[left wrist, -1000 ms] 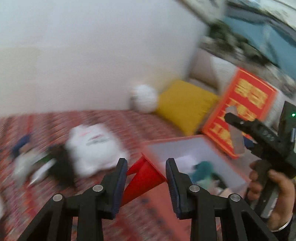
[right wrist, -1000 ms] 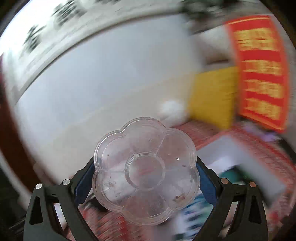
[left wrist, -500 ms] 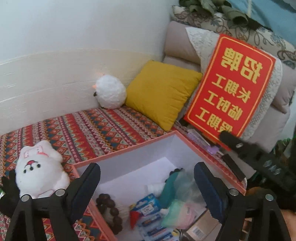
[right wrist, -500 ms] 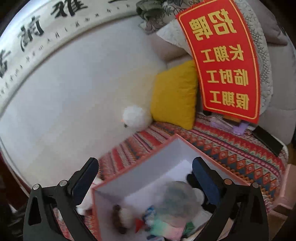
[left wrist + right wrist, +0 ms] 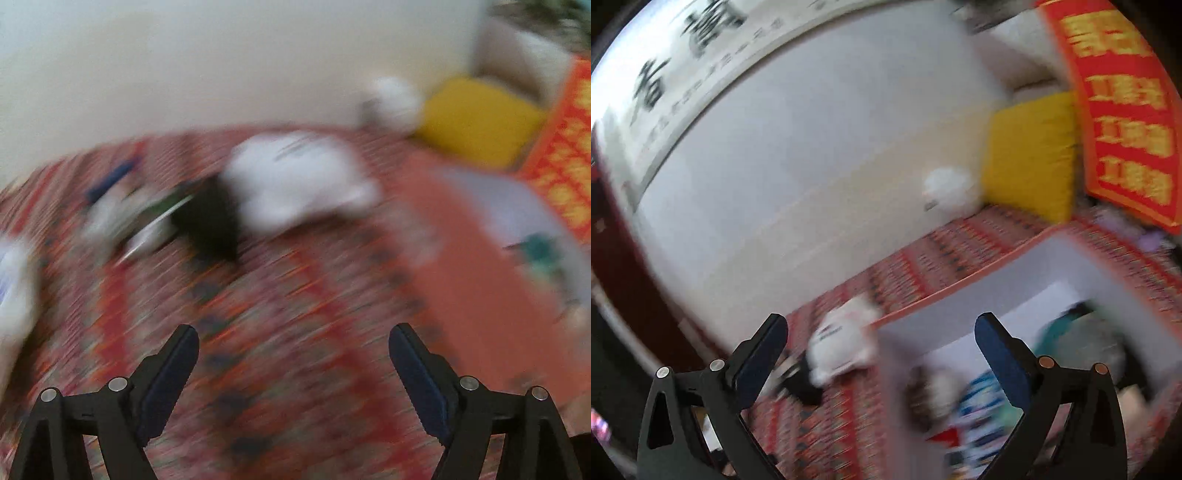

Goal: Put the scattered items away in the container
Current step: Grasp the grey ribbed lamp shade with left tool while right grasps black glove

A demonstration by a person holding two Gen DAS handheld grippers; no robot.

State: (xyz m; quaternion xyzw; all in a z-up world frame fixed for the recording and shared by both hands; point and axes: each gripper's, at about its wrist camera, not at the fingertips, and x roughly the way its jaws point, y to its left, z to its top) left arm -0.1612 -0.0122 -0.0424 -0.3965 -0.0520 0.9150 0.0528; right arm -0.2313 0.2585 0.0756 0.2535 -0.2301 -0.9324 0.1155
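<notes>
Both views are motion-blurred. My left gripper is open and empty above the patterned red cloth. Ahead of it lies a white plush toy beside a dark item, with several blurred small items further left. The red box with a white inside sits to the right. My right gripper is open and empty over the box's near left corner. The box holds several items, among them a clear dish. The white plush toy lies just left of the box.
A yellow cushion and a white fluffy ball rest against the pale wall. A red sign with yellow characters leans at the right. A white object shows at the left edge of the left wrist view.
The left gripper let go of the red cone into the box and has swung left toward the scattered items. The right gripper released the clear dish into the box and pulled back slightly.
</notes>
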